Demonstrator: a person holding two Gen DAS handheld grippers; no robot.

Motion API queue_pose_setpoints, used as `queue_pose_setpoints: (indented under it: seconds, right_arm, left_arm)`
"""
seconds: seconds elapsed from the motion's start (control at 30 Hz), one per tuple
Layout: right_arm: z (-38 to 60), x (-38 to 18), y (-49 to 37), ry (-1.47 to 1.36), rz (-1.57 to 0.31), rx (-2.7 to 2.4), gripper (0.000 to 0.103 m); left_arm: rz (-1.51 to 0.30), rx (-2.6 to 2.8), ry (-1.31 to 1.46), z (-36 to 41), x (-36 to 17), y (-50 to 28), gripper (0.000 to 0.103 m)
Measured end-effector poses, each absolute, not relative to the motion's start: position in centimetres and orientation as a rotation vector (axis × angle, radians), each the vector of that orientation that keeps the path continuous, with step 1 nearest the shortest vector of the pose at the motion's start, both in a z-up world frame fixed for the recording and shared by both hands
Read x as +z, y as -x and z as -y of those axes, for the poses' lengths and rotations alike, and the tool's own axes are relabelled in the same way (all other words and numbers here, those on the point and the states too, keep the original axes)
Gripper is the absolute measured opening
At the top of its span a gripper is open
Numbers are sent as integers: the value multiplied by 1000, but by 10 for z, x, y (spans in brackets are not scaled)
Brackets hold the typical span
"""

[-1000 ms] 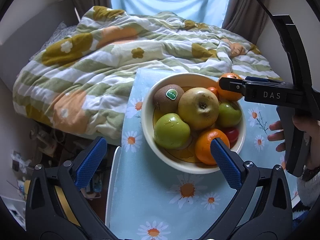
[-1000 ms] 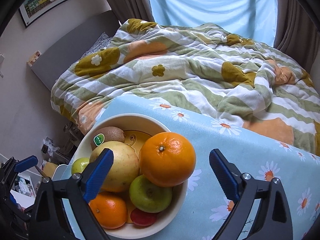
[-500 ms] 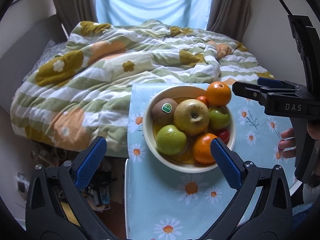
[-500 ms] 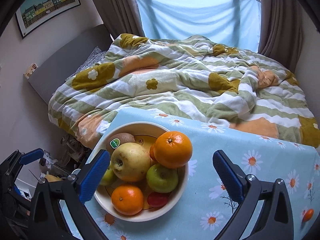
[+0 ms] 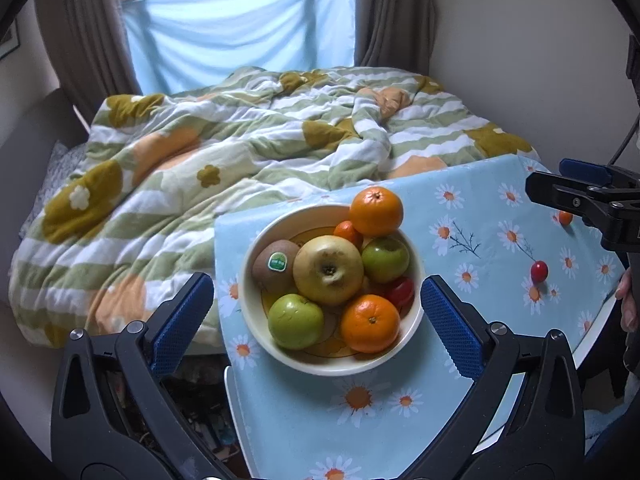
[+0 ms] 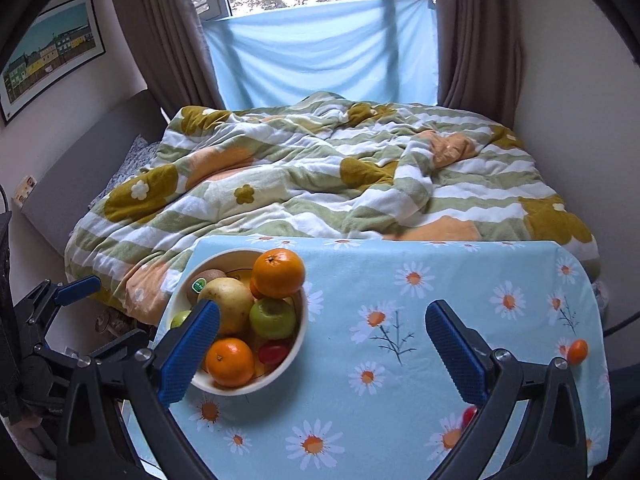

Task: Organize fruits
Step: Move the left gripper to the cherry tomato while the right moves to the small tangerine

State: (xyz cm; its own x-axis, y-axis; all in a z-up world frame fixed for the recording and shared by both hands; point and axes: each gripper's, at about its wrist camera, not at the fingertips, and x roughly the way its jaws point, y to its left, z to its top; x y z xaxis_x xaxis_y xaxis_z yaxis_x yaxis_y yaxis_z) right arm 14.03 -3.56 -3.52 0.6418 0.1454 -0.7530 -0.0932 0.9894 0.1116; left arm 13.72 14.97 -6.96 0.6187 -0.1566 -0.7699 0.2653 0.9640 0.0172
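Note:
A cream bowl [image 5: 256,312] [image 6: 302,320] on the blue daisy tablecloth holds a kiwi [image 5: 274,266], a yellow pear [image 5: 328,270], green apples [image 5: 295,321] and oranges; one large orange [image 5: 376,211] [image 6: 279,273] rests on top at the far rim. Loose on the cloth lie a red cherry tomato [image 5: 539,271] [image 6: 469,414] and a small orange fruit [image 5: 565,218] [image 6: 577,352]. My left gripper [image 5: 316,320] hangs open above the bowl's near side, nothing in it. My right gripper [image 6: 324,352] is open wide and empty, above the cloth right of the bowl.
The small table [image 6: 440,280] stands against a bed with a striped floral duvet [image 6: 320,176]. Curtains and a window lie behind, a wall to the right. Clutter fills the floor left of the table [image 5: 200,412]. A hand [image 5: 628,300] shows at the right edge.
Both grippers have drawn up and back from the bowl, which now looks smaller. The right gripper has pulled right, away from the large orange left on top, and the loose fruits have come into view.

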Motion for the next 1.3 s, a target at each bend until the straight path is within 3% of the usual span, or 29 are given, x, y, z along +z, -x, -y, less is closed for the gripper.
queue_pose_setpoints:
  seconds: [0.57, 1.17, 1.3]
  right_arm:
    - [202, -34, -90, -21, -879, 30, 103]
    - [308, -104, -94, 155, -917, 219, 102]
    - [315, -122, -101, 218, -921, 245, 102]
  left_arm:
    - [-890, -305, -84, 3, -65, -120, 103]
    - [-976, -330, -89, 144, -152, -85, 103]
    - [-1006, -333, -115, 158, -175, -87, 87]
